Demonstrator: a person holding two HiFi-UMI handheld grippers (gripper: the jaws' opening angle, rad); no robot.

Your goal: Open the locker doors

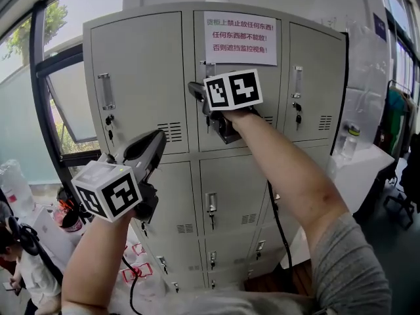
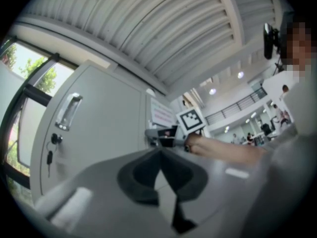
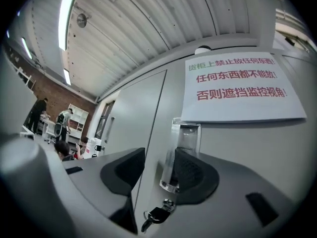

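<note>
Locker [image 1: 262, 176], all doors in sight closed. The top middle door [image 1: 266, 84], under a printed notice [image 1: 240, 39], carries the handle [image 3: 184, 143] on which the coming pull depends. It is a narrow pull with its long axis upright, set near that door's left edge, with a key [image 3: 157, 214] hanging in the lock just below.

The right gripper [image 3: 157, 170] is the nearer hand by far. Its fingers [image 3: 195, 175] stand wide apart, astride the handle. The handle lies close against the right-hand one; contact cannot be told. The other finger stands off over the door seam, so nothing is clamped.

The left gripper [image 2: 159, 155] hangs lower, apart from the locker, nearest the top left door [image 1: 138, 71]. Its fingers [image 2: 136, 177] are together and empty.
</note>
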